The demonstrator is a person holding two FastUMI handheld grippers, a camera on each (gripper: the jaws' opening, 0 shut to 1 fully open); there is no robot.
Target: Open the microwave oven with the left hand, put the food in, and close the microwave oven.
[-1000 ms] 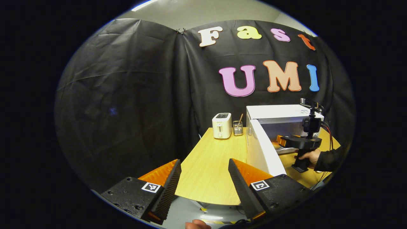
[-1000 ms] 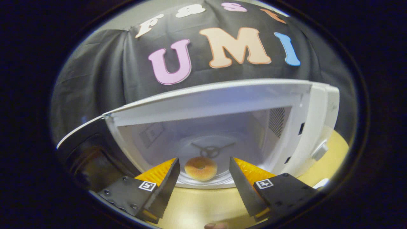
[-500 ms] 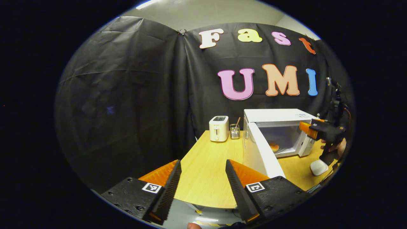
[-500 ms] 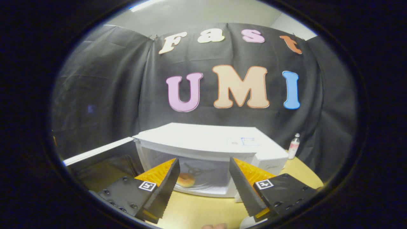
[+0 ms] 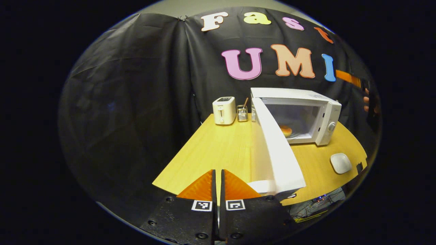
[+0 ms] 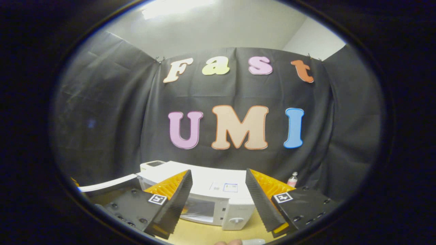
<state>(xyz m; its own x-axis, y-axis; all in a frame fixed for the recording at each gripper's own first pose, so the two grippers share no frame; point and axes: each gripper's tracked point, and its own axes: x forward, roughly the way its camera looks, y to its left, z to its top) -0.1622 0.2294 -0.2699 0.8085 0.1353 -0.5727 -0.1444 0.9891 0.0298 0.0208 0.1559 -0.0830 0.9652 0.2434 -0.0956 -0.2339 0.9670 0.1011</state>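
We see the microwave oven on the tabletop with its door swung wide toward us, the donut lying inside. Our left gripper has its fingers pressed together, empty, just beside the door's free edge. Our right gripper is spread wide, raised above the oven. A toaster, utensil holder and white dish stand nearby.

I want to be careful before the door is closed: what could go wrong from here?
1. The left gripper, its fingers together, sits near the outer edge of the open microwave door; a glancing push might slip off.
2. The donut lies near the cavity's front, so a hard slam might jolt it.
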